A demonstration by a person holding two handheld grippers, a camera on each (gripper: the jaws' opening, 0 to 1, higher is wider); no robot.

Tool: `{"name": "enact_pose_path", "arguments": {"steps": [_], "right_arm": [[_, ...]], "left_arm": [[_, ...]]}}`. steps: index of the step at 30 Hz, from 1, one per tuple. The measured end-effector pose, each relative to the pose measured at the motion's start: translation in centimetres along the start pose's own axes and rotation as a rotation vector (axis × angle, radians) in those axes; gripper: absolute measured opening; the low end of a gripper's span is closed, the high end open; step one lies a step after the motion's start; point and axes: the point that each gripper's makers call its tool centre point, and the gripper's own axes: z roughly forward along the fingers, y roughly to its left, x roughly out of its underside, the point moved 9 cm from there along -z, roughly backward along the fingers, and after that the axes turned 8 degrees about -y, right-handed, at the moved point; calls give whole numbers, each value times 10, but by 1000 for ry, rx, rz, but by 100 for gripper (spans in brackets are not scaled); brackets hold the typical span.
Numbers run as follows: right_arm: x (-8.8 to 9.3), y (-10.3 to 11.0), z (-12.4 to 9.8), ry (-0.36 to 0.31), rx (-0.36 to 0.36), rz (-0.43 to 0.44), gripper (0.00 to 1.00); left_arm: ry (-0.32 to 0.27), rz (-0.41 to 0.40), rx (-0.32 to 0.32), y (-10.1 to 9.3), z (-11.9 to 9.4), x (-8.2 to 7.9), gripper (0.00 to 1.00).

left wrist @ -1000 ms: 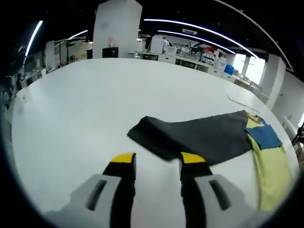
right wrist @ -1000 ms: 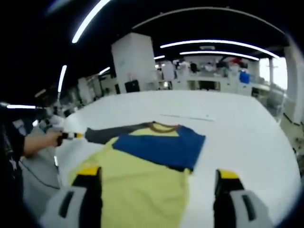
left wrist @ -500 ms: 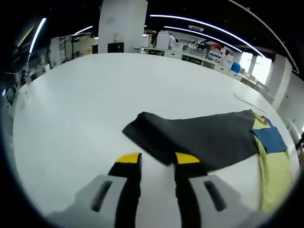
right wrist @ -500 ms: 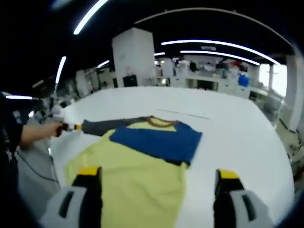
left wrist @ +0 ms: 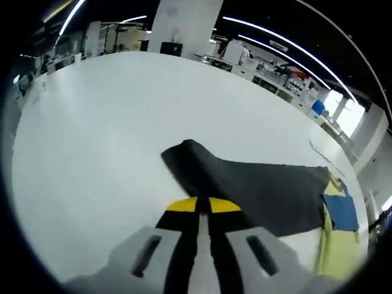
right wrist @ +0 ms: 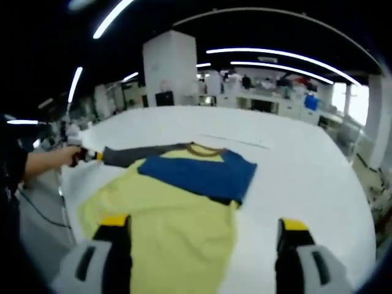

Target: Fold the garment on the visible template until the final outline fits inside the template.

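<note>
The left gripper [left wrist: 198,205] has pinched shut on the dark sleeve [left wrist: 257,190], which runs straight away toward the yellow shirt [right wrist: 177,220] on the table [left wrist: 92,135]. The right gripper [right wrist: 205,229] hovers wide open over the hem, empty.

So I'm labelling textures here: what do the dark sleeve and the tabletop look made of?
The dark sleeve looks like soft matte knit fabric; it humps and drapes near the left hand-held gripper. The tabletop looks smooth, white and hard, possibly laminate; I cannot be sure.
</note>
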Motion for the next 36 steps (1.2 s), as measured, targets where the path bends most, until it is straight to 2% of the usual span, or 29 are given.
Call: {"name": "enact_pose_path", "arguments": {"steps": [8, 10, 13, 22, 28, 32, 36], "right_arm": [[0, 4, 0, -2, -11, 5, 99], [-2, 5, -1, -2, -20, 3, 99], [-2, 6, -2, 3, -39, 2, 99], [1, 11, -7, 42, -90, -46, 99], [5, 13, -8, 45, -88, -40, 99], [6, 12, -10, 50, -85, -37, 99], [4, 12, -12, 44, -79, -36, 99]], "left_arm": [[7, 52, 50, 15, -14, -4, 0], [26, 82, 48, 21, -19, -6, 0], [18, 77, 51, 30, -26, -9, 0], [11, 103, 25, 48, -36, -9, 0], [18, 156, -1, 60, -35, -13, 0], [43, 193, -7, 60, -34, -12, 0], [56, 183, -12, 60, -32, -11, 0]]}}
